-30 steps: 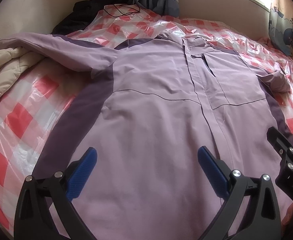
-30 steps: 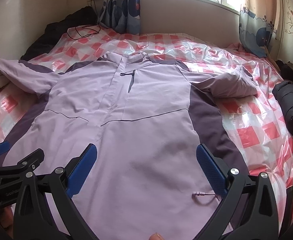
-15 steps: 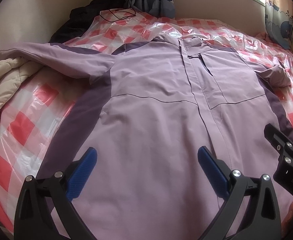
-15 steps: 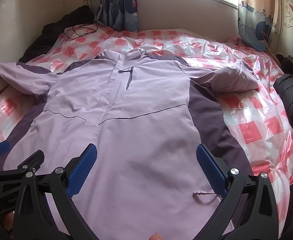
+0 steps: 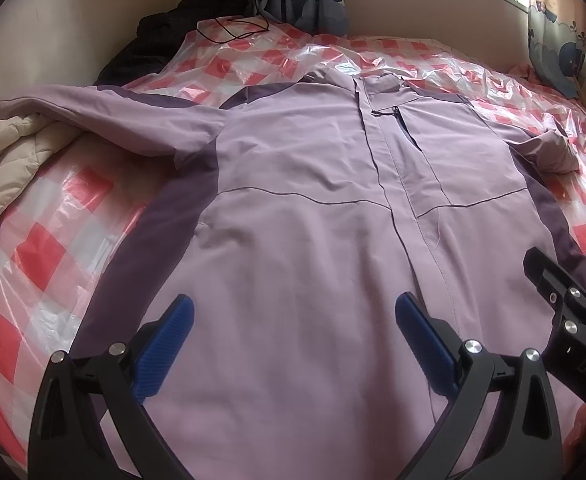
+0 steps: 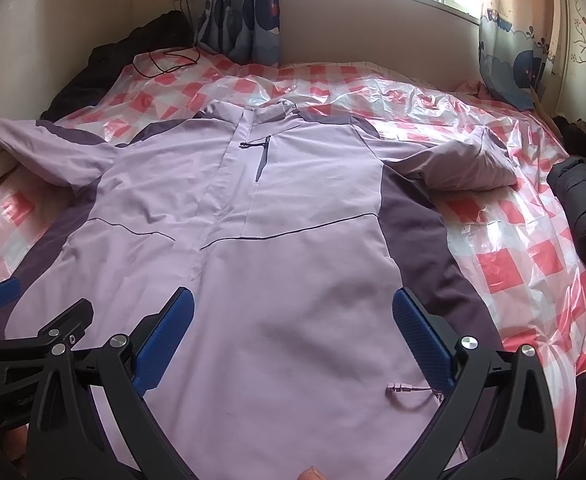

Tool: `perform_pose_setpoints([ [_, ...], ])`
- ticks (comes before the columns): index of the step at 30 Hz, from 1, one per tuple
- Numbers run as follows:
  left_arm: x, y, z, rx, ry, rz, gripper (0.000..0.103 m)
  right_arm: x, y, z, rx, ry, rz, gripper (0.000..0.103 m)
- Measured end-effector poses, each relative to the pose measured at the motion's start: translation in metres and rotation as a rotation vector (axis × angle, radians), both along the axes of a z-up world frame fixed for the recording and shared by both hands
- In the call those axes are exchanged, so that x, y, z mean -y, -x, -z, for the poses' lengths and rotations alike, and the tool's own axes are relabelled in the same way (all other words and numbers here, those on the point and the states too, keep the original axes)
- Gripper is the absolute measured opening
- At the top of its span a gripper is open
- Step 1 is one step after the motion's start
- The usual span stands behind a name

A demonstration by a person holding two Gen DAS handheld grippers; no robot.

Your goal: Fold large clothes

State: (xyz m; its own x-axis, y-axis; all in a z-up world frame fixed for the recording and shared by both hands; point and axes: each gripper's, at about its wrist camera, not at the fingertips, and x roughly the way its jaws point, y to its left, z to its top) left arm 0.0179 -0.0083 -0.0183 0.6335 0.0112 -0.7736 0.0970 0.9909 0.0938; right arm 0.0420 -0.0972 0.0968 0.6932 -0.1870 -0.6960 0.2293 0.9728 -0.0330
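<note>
The bed [image 5: 73, 216] under glossy red-checked plastic runs off frame at every edge. Flat across it lies the lilac jacket [image 5: 313, 208], smooth shell with darker side panels, hem hidden at six o'clock, sleeve end bunched at three o'clock. Left gripper [image 5: 293, 320] and right gripper [image 6: 293, 312] hover spread wide, holding nothing.

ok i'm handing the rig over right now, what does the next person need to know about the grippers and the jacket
Left gripper: open, empty, above the jacket's lower front.
Right gripper: open, empty, beside it over the hem.
Lilac jacket: front up, spread flat on the checked plastic bed cover.
Left sleeve stretched out over a cream quilt; right sleeve bent near the body.
Done: laid out. Left: every fold.
</note>
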Motion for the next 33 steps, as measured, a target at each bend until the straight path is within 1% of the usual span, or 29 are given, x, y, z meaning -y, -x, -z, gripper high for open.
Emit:
perform_pose_setpoints([
  [33, 0.0006, -0.001, 0.0002, -0.005, 0.002, 0.007, 0.097, -0.0005, 0.0008, -0.0019, -0.001, -0.003, 0.001, 0.096],
])
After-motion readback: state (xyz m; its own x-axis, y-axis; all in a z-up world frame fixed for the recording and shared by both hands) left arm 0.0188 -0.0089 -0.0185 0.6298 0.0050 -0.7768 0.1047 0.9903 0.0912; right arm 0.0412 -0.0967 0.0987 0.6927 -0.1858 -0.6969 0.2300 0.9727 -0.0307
